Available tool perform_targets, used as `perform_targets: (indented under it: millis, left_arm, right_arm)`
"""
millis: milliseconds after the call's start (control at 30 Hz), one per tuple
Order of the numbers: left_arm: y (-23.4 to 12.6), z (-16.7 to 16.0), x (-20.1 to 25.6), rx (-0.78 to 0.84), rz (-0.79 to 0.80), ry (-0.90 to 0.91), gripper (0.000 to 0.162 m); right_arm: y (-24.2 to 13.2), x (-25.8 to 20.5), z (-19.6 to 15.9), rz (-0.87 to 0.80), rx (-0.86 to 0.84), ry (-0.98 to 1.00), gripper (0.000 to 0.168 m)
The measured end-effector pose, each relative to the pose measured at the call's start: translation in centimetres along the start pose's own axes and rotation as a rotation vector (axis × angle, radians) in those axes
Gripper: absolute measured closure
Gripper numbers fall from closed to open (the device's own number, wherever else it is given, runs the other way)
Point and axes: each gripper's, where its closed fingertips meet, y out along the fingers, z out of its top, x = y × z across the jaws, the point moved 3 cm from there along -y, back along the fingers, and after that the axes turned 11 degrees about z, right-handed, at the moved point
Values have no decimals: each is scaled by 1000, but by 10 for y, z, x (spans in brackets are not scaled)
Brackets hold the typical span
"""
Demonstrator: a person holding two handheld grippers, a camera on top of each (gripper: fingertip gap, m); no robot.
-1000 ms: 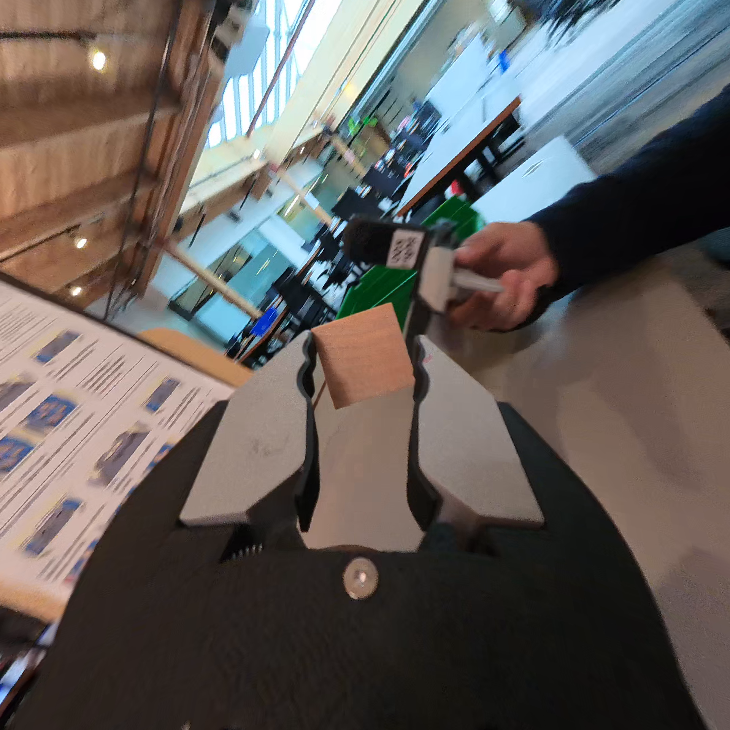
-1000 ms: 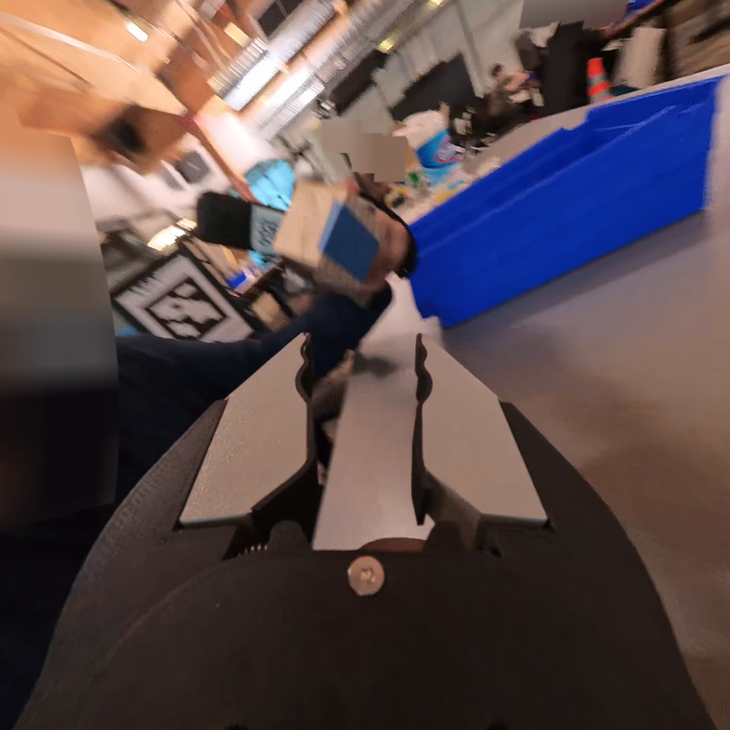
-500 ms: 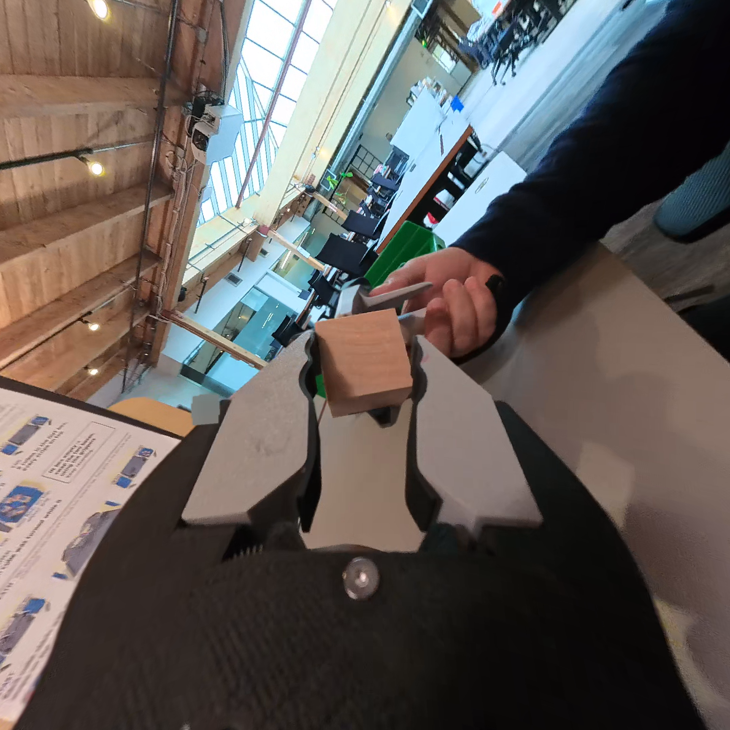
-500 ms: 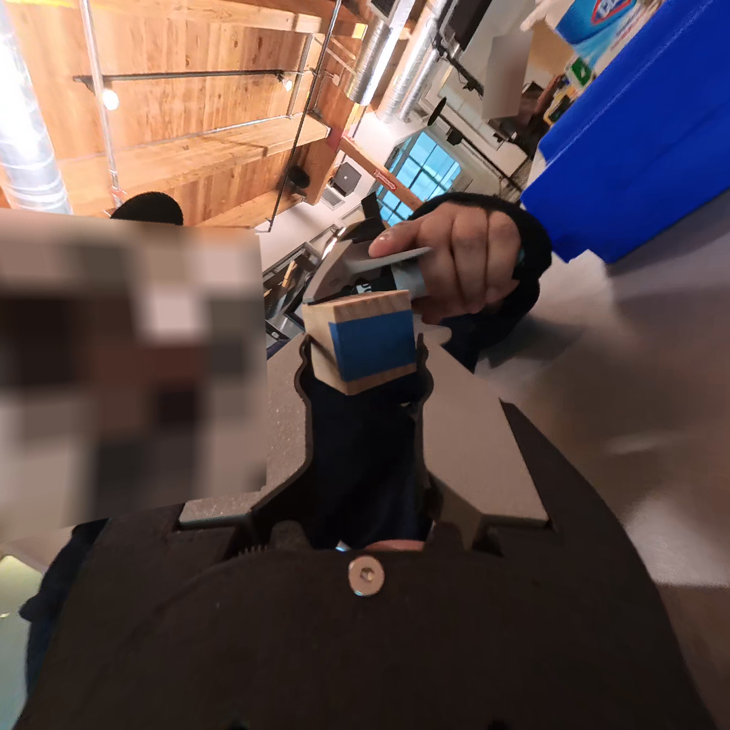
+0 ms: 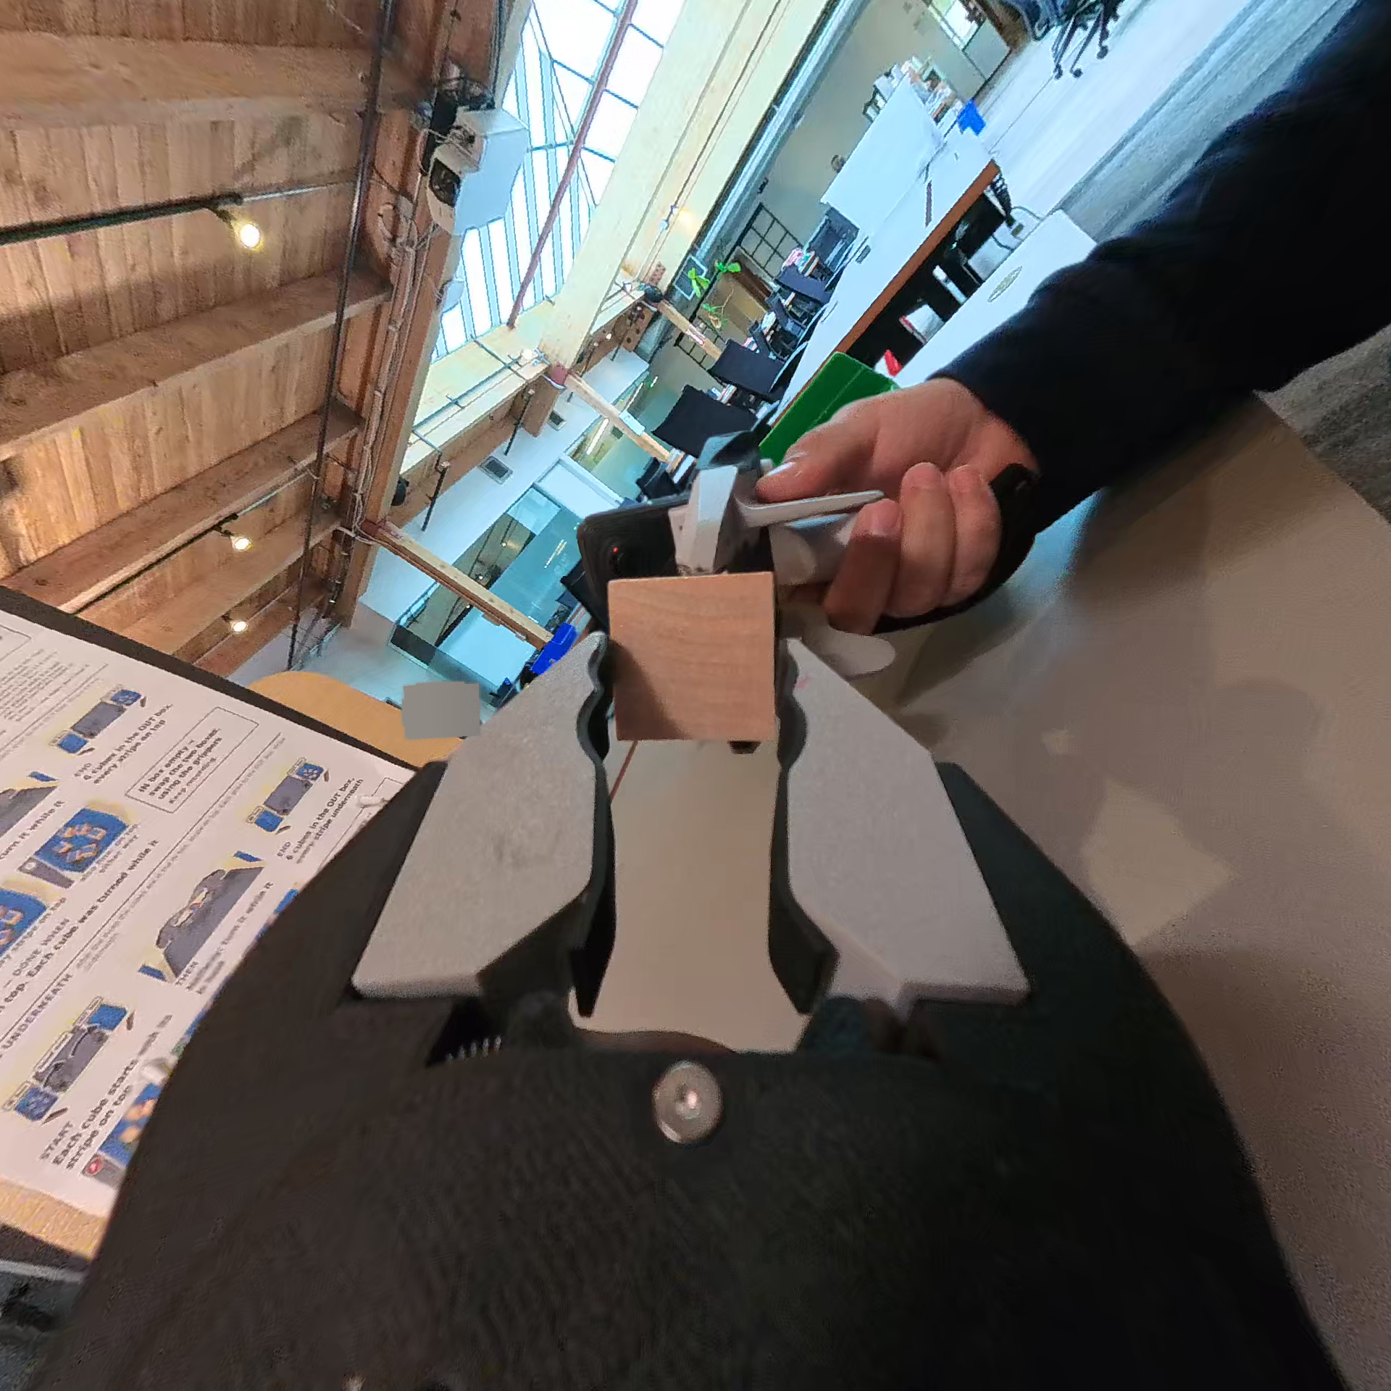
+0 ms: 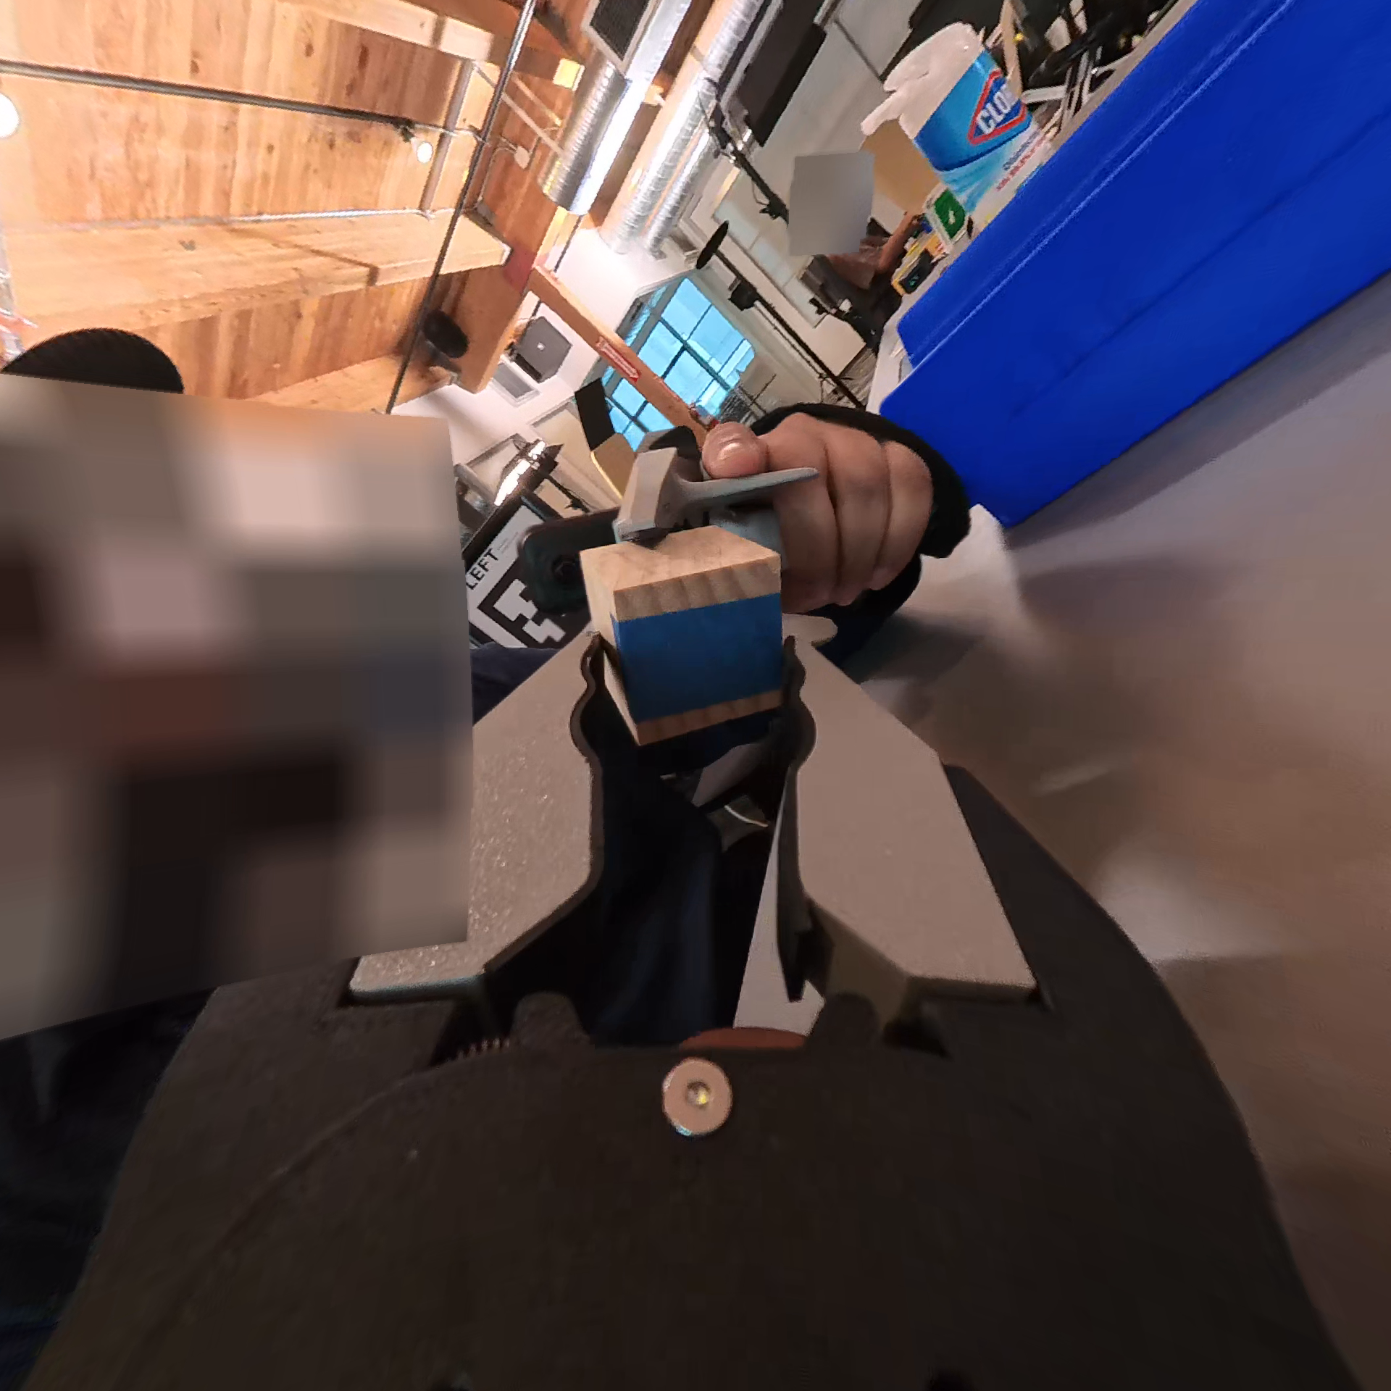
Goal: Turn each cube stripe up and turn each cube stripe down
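Risk: both hand-held grippers are on one cube (image 5: pixel 691 655) in mid-air, and letting go on one side too soon could drop it onto the bench (image 5: pixel 1174 753).
Left hand-held gripper (image 5: pixel 689 677): pinching the cube at its tips, plain wood face toward it.
Right hand-held gripper (image 6: pixel 686 677): pressed onto the same cube (image 6: pixel 696 647), blue stripe (image 6: pixel 698 666) facing it.
Cube: held between the two, well above the bench.
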Motion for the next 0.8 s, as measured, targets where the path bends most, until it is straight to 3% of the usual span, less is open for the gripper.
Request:
perform_targets:
  millis: [33, 300, 500, 667, 800]
  left_arm:
    - [0, -1, 0, -1, 7, 6, 121]
    - [-5, -2, -6, -12, 25, -87, 122]
    - [-7, -6, -13, -20, 49, -95, 122]
    - [-6, -14, -19, -62, 69, -133, 124]
    - [-2, -33, -13, -174, 37, -149, 129]
  right_arm:
    - [0, 0, 0, -10, 0, -4, 124]
    - [-7, -17, 3, -107, 7, -162, 124]
    - [-19, -37, 10, -318, 9, -269, 124]
    - [-58, -74, 45, -612, 80, -425, 125]
    - [-136, -88, 83, -1024, 104, -507, 125]
